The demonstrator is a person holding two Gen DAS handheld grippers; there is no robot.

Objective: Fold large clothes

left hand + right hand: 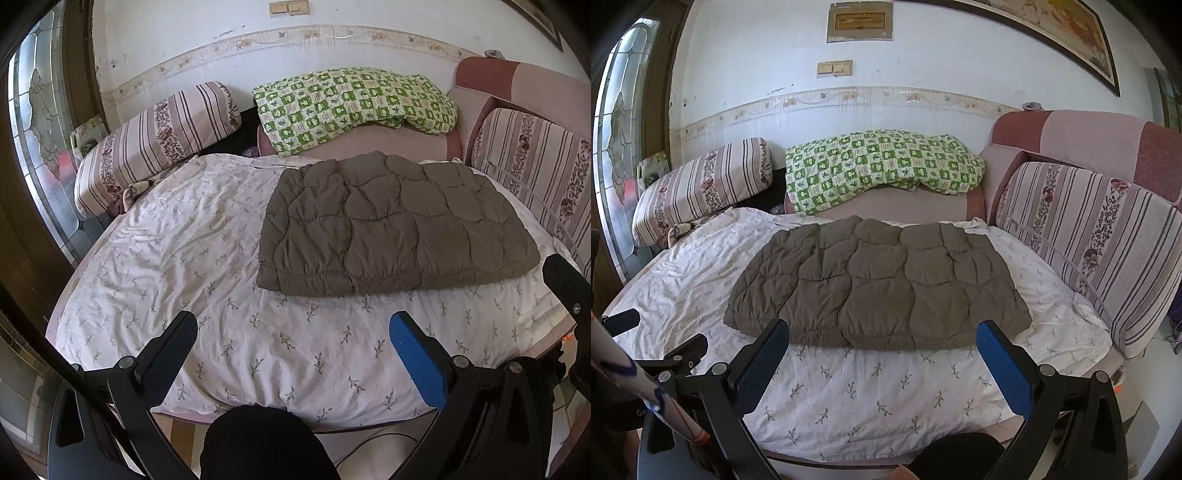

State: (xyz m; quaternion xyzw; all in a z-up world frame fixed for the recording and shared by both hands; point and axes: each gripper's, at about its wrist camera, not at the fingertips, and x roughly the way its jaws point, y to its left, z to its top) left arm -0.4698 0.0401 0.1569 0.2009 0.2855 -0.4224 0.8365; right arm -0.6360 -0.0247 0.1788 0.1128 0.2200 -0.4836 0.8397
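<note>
A brown quilted jacket (399, 225) lies folded flat into a rectangle on the white leaf-print sheet (177, 251), toward the bed's right side. It also shows in the right wrist view (879, 288). My left gripper (293, 325) is open and empty, held above the sheet in front of the jacket's near hem. My right gripper (882, 334) is open and empty, its fingertips at the jacket's near hem, apart from it. The right gripper's finger shows at the right edge of the left wrist view (565, 280).
A green checked quilt (354, 107) lies at the back. Striped cushions stand at the back left (159, 144) and along the right side (1089, 251). A glass door (40, 122) is at the left. The bed's front edge (280, 424) is close below.
</note>
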